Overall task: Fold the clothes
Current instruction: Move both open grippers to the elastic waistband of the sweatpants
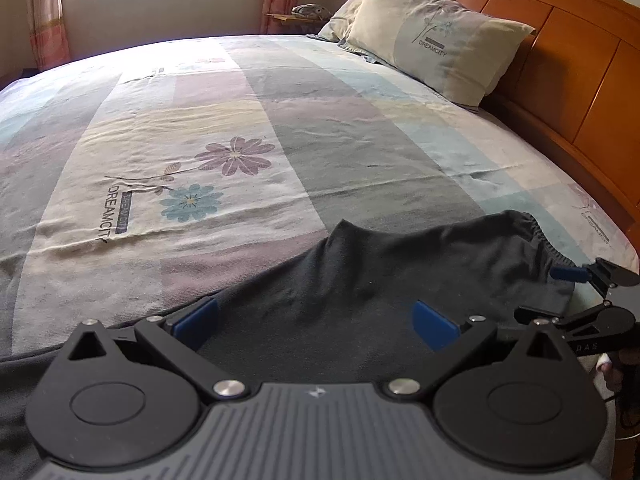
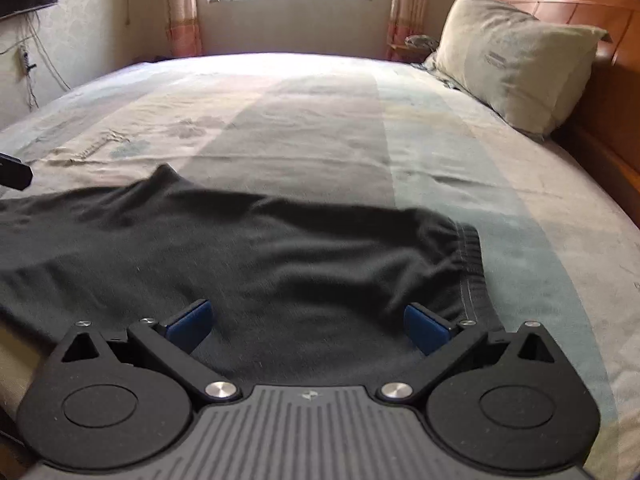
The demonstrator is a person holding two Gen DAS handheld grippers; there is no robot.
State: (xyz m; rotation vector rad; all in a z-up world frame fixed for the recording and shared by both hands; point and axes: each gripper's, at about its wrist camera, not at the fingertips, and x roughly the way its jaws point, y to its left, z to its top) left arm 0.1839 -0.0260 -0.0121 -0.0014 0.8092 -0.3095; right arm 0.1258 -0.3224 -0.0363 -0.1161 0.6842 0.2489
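"DREAMCITY" is printed on the bedsheet (image 1: 120, 208) and on the pillow (image 1: 434, 46).

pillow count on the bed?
2. The front pillow leans on the wooden headboard; a second pillow lies partly hidden behind it, toward the window. More could be out of view.

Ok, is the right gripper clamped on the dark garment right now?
No, the right gripper is open, its blue fingers spread wide apart above the dark garment with no cloth pinched between them.
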